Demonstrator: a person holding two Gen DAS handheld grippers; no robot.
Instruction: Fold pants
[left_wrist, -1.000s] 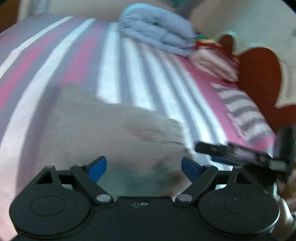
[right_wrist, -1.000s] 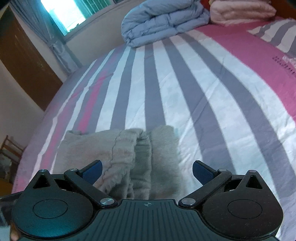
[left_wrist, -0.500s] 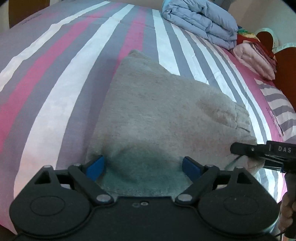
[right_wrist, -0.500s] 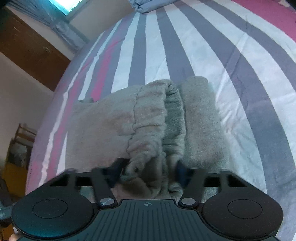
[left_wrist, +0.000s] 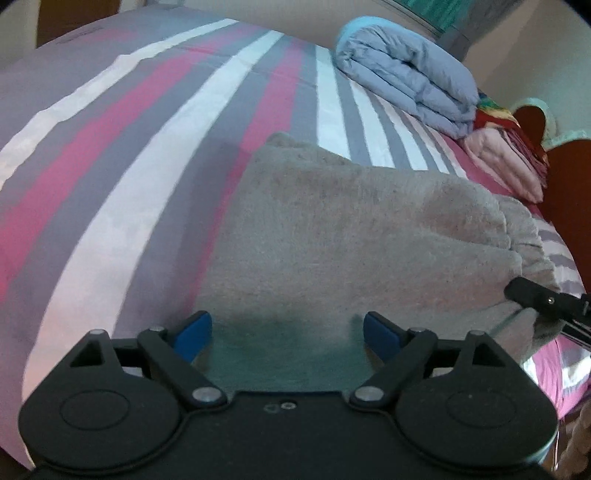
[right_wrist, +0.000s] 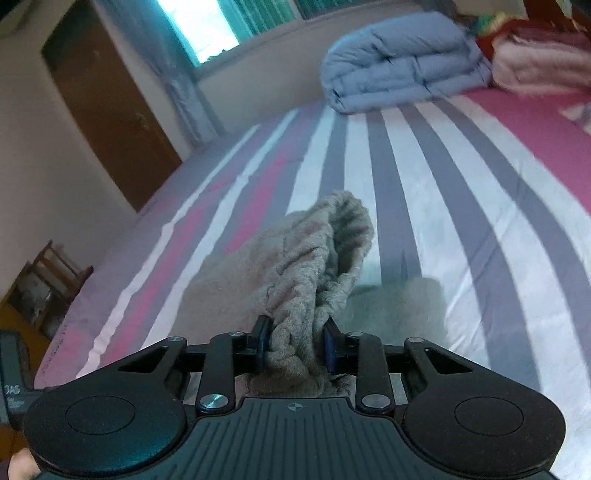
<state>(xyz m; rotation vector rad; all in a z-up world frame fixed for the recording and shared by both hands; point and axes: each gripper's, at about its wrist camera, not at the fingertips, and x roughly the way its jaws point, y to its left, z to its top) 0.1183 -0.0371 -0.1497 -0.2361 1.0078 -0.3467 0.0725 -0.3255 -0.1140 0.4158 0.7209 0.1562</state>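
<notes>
Two grippers on grey fleece pants (left_wrist: 351, 236), part-folded on striped bedsheet (left_wrist: 147, 155). Right gripper (right_wrist: 294, 347) clamped on bunched elastic waistband (right_wrist: 317, 266), lifted off sheet. Left gripper (left_wrist: 286, 328) spread wide, straddling near edge, nothing pinched. Advice: close left before carrying over; lift both level, lay waistband flat, avoid dragging lower layer.

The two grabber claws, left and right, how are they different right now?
The left gripper has its jaws spread wide with nothing pinched; the right gripper is squeezed shut on the pants. The left one sits low over flat cloth, while the right one lifts a bunched, crinkly edge off the bed. Both have black arms and blue pads, and both are at the same grey-beige pants.
</notes>
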